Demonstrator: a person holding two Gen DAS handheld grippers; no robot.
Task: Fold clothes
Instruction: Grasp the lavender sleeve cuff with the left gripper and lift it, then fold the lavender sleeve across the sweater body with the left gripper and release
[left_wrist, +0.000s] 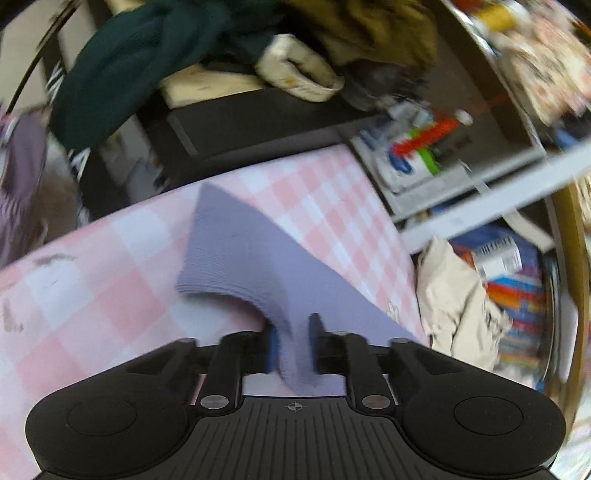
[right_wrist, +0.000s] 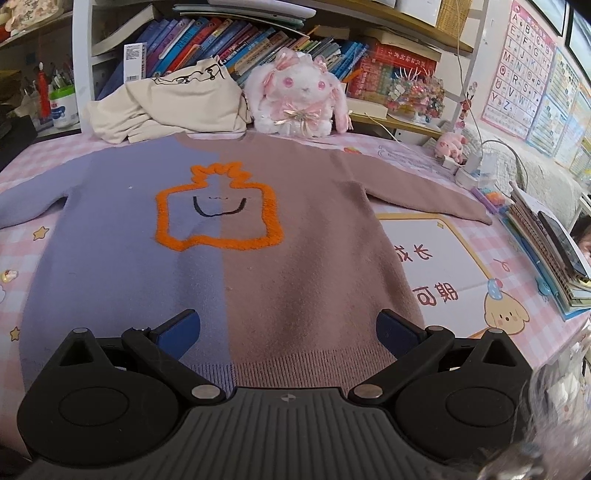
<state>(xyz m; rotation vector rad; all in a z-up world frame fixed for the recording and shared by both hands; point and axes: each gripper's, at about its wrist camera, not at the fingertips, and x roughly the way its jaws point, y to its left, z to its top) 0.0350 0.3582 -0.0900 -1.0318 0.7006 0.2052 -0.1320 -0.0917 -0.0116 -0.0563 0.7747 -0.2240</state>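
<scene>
My left gripper (left_wrist: 292, 343) jaws clenched on sweater's (right_wrist: 221, 236) purple sleeve (left_wrist: 258, 258), lifted off pink checked worktop (left_wrist: 92, 280). Sweater lies flat, front up. Right gripper (right_wrist: 288, 328) jaws released, wide apart over hem w/ nothing between.

A pink and white checked tabletop (right_wrist: 524, 236) holds everything here. A sweater (right_wrist: 221, 236), half purple and half brown, lies flat in the middle, sleeves spread toward the left and right edges. Along the far edge sit a crumpled cream cloth (right_wrist: 173, 107) and a fluffy pink bunny toy (right_wrist: 303, 96), side by side. A small pink plush (right_wrist: 451, 144) rests near the far right corner. A stack of books (right_wrist: 546, 240) lies along the right edge. A white printed panel (right_wrist: 436, 251) shows just beside the sweater
</scene>
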